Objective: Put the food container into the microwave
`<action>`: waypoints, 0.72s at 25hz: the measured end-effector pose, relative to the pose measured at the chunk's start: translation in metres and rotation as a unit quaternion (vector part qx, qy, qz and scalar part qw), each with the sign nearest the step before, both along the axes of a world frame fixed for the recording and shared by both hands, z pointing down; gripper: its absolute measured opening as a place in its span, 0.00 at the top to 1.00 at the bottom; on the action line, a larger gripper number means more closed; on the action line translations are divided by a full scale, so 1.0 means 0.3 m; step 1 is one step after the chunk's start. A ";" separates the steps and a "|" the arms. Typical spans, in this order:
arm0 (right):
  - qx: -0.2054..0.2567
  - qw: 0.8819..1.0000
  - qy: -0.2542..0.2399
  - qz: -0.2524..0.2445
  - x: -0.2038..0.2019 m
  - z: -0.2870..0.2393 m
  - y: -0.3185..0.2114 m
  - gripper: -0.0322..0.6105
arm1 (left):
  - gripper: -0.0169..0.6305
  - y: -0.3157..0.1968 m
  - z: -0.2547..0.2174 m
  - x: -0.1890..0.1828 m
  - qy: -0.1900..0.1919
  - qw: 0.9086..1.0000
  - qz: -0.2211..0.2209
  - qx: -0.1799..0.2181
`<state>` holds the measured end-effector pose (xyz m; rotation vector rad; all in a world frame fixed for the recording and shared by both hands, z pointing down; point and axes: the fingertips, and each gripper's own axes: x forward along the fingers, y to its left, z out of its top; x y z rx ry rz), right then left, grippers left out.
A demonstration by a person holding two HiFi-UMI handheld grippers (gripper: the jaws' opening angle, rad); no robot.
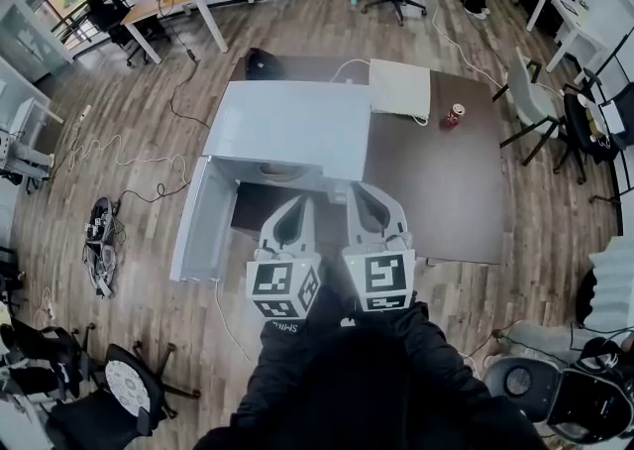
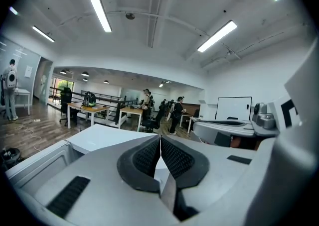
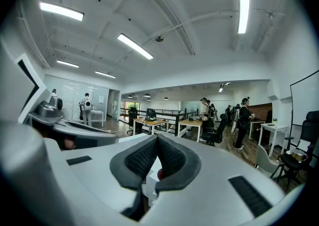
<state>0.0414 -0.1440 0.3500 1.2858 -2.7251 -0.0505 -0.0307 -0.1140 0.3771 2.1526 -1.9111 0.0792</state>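
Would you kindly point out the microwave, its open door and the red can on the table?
microwave [image 1: 292,126], head view, middle of its flat top.
microwave door [image 1: 201,220], head view, centre of the swung-open panel.
red can [image 1: 453,116], head view, on its body.

I hold both grippers low at 6 o'clock in the head view, just beside each other and apart, both noses aimed toward 12 o'clock. My left gripper [image 1: 300,202] sits at 9 o'clock of my right gripper [image 1: 360,190]. Their marker cubes [image 1: 284,287] face up. Each gripper's jaws are pressed together at the tips, with nothing between them.
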 end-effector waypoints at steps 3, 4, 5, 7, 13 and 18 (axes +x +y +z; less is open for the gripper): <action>0.000 1.000 0.001 0.000 -0.006 0.003 0.013 0.91 | 0.92 0.009 0.000 -0.001 -0.002 1.000 0.000 0.001; 0.000 1.000 0.002 0.000 -0.009 0.004 0.016 0.91 | 0.92 0.012 0.001 -0.003 -0.001 1.000 0.001 0.002; 0.000 1.000 0.002 -0.001 -0.012 0.004 0.019 0.91 | 0.92 0.014 0.001 -0.005 -0.001 1.000 0.001 0.002; 0.000 1.000 0.002 -0.001 -0.018 0.004 0.024 0.91 | 0.92 0.017 0.000 -0.010 0.000 1.000 0.001 0.002; 0.000 1.000 0.006 -0.002 -0.022 0.007 0.016 0.91 | 0.92 0.011 0.002 -0.011 0.000 1.000 0.003 0.001; -0.001 1.000 0.009 -0.005 -0.024 0.017 0.020 0.91 | 0.92 0.010 0.009 -0.007 -0.001 1.000 0.004 -0.001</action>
